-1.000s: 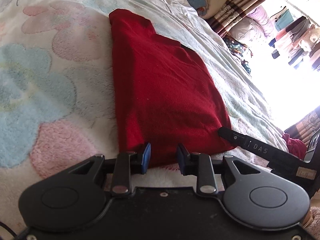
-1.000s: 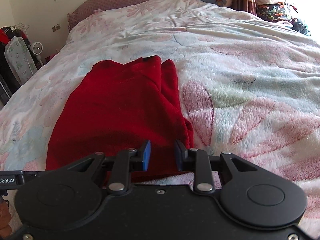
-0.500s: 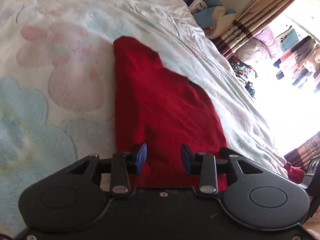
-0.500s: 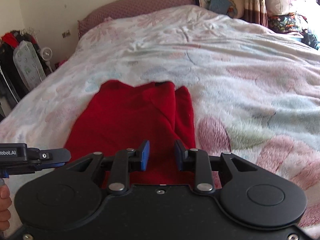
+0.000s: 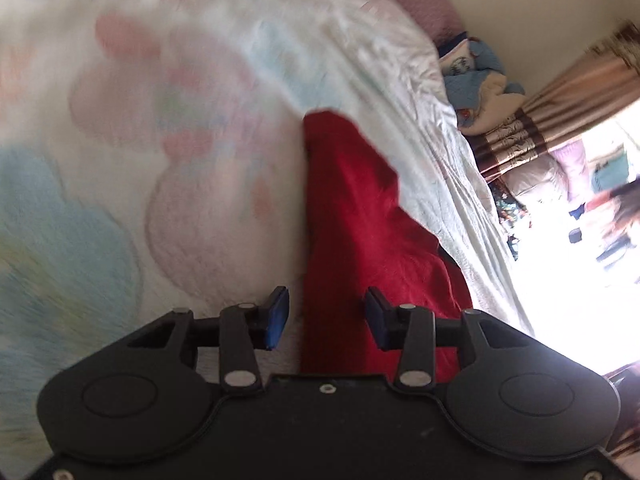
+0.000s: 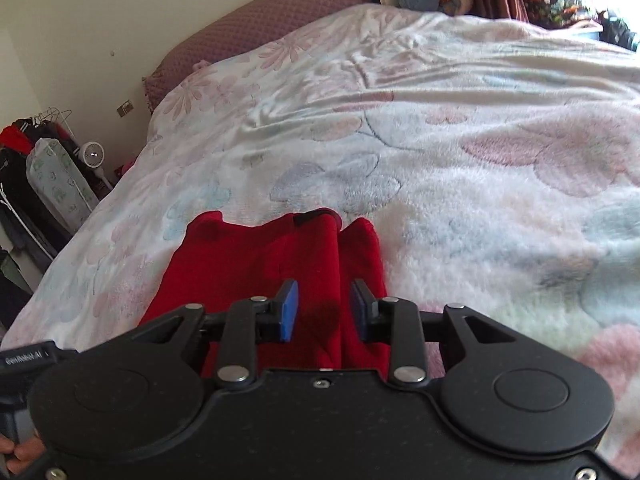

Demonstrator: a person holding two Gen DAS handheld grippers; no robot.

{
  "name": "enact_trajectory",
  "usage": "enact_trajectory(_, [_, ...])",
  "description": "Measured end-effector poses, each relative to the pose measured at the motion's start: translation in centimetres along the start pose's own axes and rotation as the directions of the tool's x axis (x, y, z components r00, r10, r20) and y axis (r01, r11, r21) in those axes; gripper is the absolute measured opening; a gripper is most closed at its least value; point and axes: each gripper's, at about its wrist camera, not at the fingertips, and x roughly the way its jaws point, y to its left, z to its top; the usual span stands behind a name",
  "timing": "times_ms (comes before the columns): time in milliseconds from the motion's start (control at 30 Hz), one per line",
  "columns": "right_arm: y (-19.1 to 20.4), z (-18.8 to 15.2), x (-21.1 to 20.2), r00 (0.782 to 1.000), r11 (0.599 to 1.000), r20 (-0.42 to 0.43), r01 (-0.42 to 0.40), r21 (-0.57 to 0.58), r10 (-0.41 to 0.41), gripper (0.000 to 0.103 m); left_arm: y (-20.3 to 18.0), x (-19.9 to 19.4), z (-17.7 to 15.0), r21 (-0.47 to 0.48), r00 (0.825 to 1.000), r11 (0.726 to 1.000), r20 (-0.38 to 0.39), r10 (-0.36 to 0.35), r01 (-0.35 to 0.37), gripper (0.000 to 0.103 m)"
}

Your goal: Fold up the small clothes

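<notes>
Left wrist view: left gripper (image 5: 326, 316), jaws apart and just been opening, empty; red garment (image 5: 360, 216) runs toward 12 o'clock on the floral blanket (image 5: 120, 200). Right wrist view: right gripper (image 6: 324, 312), jaws apart, empty, above the red garment (image 6: 256, 256); a careless pinch could catch the blanket (image 6: 480, 184) too.

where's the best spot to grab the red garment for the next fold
Probably the near hem of the red garment, one corner per gripper, coming in low from the near side. It lies flat on the blanket with its long sides already folded in, so lifting the near edge lets it fold away over itself. The left gripper and right gripper are both open above that end.
</notes>
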Motion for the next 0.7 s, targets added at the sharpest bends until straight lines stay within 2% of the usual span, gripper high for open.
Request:
enact_trajectory(67, [-0.2, 0.0, 1.1, 1.000, 1.000, -0.026, -0.016, 0.018, 0.016, 0.028, 0.4, 0.8, 0.1, -0.055, 1.000, 0.998, -0.006, -0.030, 0.029, 0.039])
enact_trajectory(100, [-0.1, 0.1, 1.1, 0.999, 1.000, -0.022, -0.026, 0.014, 0.026, 0.021, 0.3, 1.0, 0.2, -0.062, 0.999, 0.997, -0.001, -0.041, 0.041, 0.038])
enact_trajectory(133, [0.0, 0.3, 0.7, 1.000, 1.000, -0.009, -0.025, 0.007, 0.025, 0.003, 0.0, 1.1, 0.4, -0.058, 0.999, 0.997, 0.004, -0.045, 0.046, 0.036])
enact_trajectory(233, [0.2, 1.1, -1.1, 0.998, 1.000, 0.068, 0.000, -0.004, 0.001, 0.000, -0.9, 1.1, 0.4, -0.001, 0.999, 0.999, 0.008, -0.039, 0.039, 0.039])
enact_trajectory(300, [-0.6, 0.8, 0.1, 1.000, 1.000, 0.021, 0.023, 0.008, -0.023, 0.000, -0.9, 1.4, 0.2, 0.035, 1.000, 0.999, -0.004, -0.017, 0.017, 0.043])
enact_trajectory(367, [-1.5, -0.3, 2.0, 0.999, 0.999, -0.036, 0.035, -0.001, -0.035, 0.000, -0.4, 2.1, 0.0, 0.033, 1.000, 0.999, -0.015, -0.004, 0.004, 0.047])
enact_trajectory(400, [-1.7, -0.8, 2.4, 0.998, 0.999, -0.037, 0.043, -0.012, -0.044, 0.000, -0.3, 2.3, -0.1, 0.031, 1.000, 0.999, -0.016, -0.006, 0.007, 0.047])
enact_trajectory(533, [-1.4, -0.6, 0.8, 0.999, 0.999, 0.001, 0.044, -0.007, -0.044, 0.004, -0.5, 1.2, 0.0, 0.054, 1.000, 0.999, -0.010, 0.008, -0.007, 0.044])
enact_trajectory(567, [-1.1, -0.5, -0.4, 0.999, 0.999, 0.024, 0.043, -0.019, -0.042, 0.015, -0.9, 0.4, -0.1, 0.066, 1.000, 0.998, 0.004, 0.019, -0.019, 0.043])
enact_trajectory(600, [-0.6, -0.5, -1.7, 0.998, 0.998, 0.054, 0.039, -0.045, -0.037, 0.021, -1.2, -0.5, -0.2, 0.084, 1.000, 0.996, 0.018, 0.024, -0.026, 0.043])
enact_trajectory(700, [1.0, -1.3, -5.3, 0.997, 0.992, 0.077, -0.007, -0.123, 0.016, 0.022, -2.4, -3.5, -1.6, 0.136, 0.999, 0.991, 0.043, -0.014, 0.008, 0.043])
